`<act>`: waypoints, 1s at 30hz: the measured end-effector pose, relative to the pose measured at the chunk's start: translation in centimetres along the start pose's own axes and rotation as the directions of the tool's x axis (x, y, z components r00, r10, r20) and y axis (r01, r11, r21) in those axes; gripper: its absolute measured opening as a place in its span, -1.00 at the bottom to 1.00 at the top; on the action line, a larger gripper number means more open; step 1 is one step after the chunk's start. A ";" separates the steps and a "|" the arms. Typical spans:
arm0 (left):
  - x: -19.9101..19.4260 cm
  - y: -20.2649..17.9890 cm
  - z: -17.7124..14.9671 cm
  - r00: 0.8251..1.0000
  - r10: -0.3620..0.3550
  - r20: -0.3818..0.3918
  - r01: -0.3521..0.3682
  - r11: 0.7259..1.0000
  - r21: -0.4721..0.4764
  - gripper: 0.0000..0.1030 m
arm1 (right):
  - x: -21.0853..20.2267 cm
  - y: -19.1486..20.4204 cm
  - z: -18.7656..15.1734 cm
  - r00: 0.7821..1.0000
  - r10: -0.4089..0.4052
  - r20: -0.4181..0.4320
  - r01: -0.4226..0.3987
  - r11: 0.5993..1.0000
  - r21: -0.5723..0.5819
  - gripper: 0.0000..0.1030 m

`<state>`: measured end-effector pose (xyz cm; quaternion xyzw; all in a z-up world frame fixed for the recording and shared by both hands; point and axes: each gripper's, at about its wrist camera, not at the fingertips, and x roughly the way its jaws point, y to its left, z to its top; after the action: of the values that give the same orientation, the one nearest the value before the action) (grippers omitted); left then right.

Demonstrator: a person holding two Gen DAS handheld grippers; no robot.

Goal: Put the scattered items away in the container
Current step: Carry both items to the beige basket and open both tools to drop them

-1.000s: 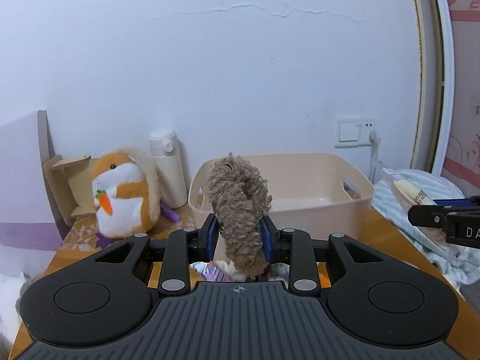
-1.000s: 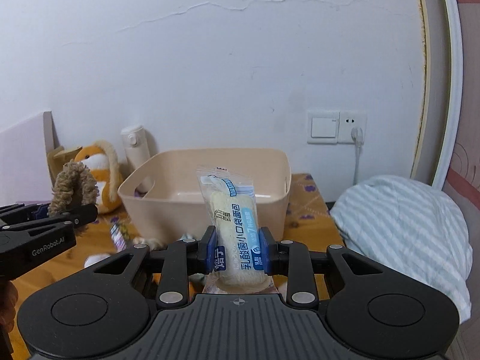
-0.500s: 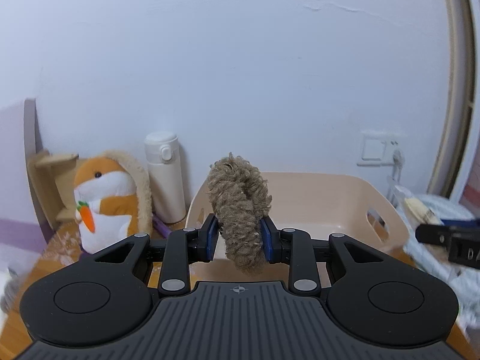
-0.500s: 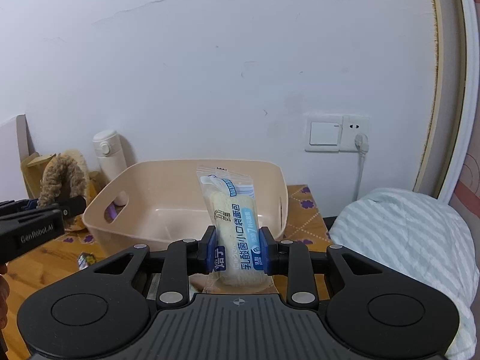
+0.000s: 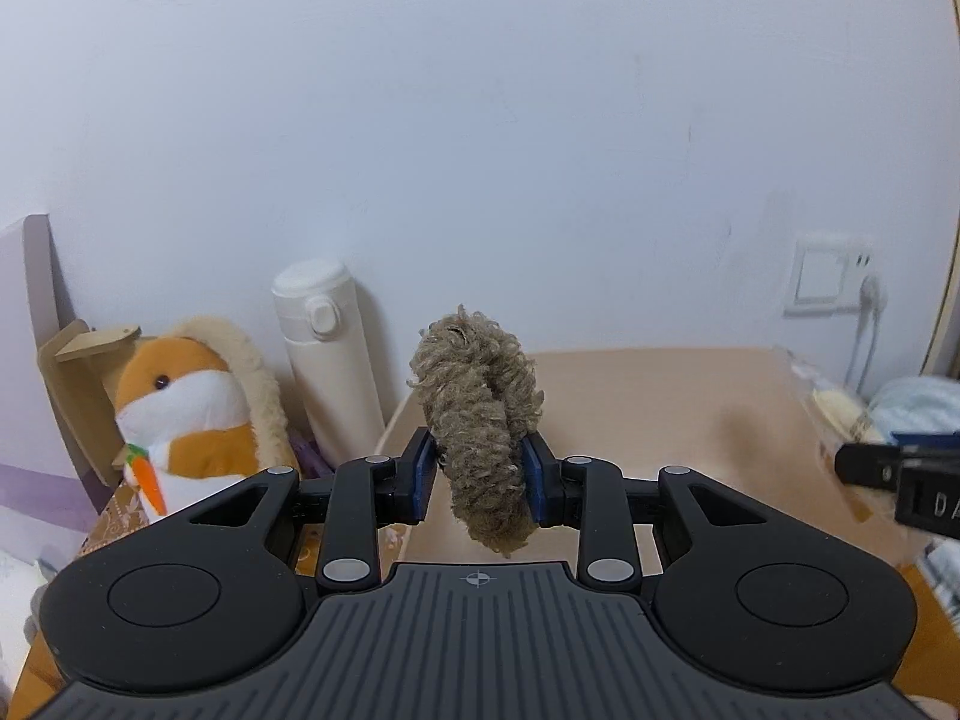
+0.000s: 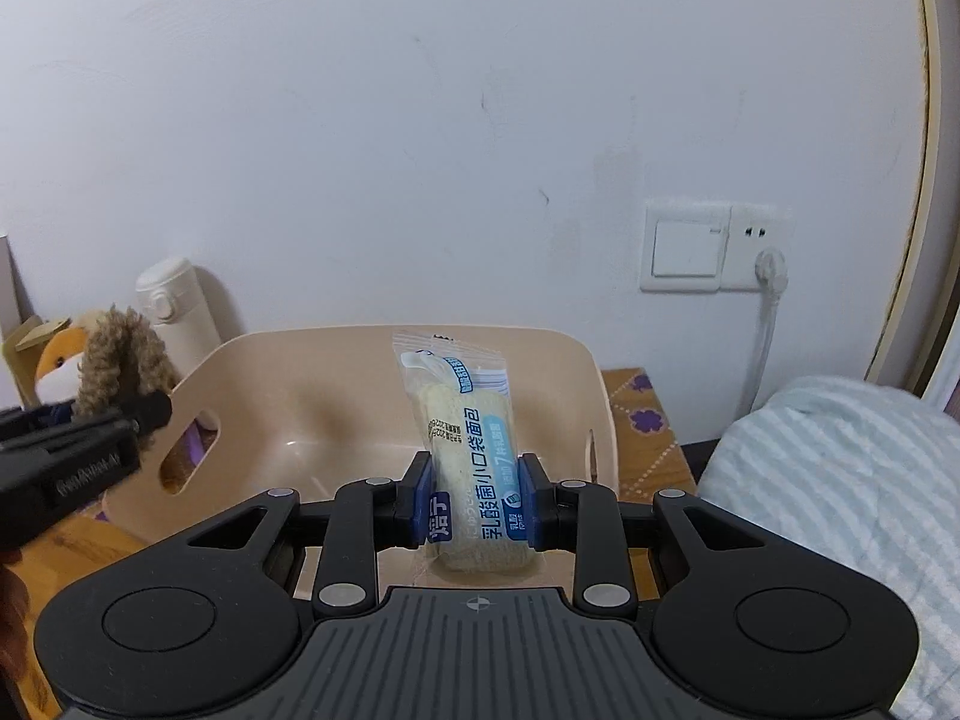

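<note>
The left gripper [image 5: 479, 480] is clamped on a fuzzy brown scrunchie [image 5: 480, 414]; the right gripper [image 6: 474, 498] grips a wrapped bread packet [image 6: 471, 456], the beige container [image 6: 336, 384] just ahead.

The wooden table [image 6: 57, 546] carries a beige bin [image 6: 312, 396], white flask [image 5: 327, 360] and plush hamster [image 5: 186, 414].

Storage bin [image 6: 372, 396] on the table [image 6: 645, 420], against the wall. Left of it a thermos [image 5: 327, 360], then a plush hamster [image 5: 180, 414]. Right of it a striped blanket [image 6: 840, 468], below a wall switch [image 6: 687, 249]. Held before the bin: fuzzy scrunchie [image 5: 480, 420] left, bread packet [image 6: 471, 450] right.
</note>
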<state>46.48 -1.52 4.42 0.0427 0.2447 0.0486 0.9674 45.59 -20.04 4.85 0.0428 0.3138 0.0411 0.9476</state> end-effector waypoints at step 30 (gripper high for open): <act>2.6 -1.1 -2.0 0.988 -0.123 -0.094 0.132 0.987 0.089 0.56 | 3.9 2.0 -1.2 0.994 -0.074 -0.084 0.059 0.983 -0.172 0.15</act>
<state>47.87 -2.24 1.29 0.0706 0.2915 -0.0231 0.9537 47.92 -17.59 1.81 -0.0503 0.3529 0.0378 0.9335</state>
